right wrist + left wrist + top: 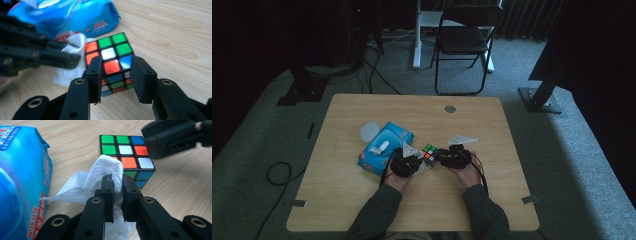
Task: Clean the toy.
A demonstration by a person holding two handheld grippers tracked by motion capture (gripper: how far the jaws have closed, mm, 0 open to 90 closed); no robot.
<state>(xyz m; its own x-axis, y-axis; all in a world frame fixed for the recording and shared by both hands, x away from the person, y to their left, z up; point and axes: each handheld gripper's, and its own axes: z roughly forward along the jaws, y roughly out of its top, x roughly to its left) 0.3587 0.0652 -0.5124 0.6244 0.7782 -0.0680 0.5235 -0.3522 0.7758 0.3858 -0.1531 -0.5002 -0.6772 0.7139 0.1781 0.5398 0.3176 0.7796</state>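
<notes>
The pale wood-grain counter [362, 200] with rounded corners carries everything; behind it on the grey carpet stands a black folding chair [464, 40]; on the counter's left half lies a blue plastic pack of wet wipes [384, 147] with a white flip lid, and beyond its far left corner sits a round translucent white lid [369, 131]; a small grey disc [450, 108] is set into the counter near the far edge.

The person's 2 sleeved forearms come in from the near edge, each hand holding a pair of black tongs; the left tongs [117, 187] are pressed together on a crumpled white embossed wet wipe [100, 177], which bulges above the pads and hangs below them; the wipe lies against the near left corner of the multicoloured 3-by-3 puzzle cube [125, 152]; the pack is just beside it on the left.

The cube [110, 58] stands flat on the counter near its middle, between the 2 hands and just right of the pack; the right tongs [116, 75] stand spread to either side of the cube's near corner; whether their pads touch its faces I cannot tell.
</notes>
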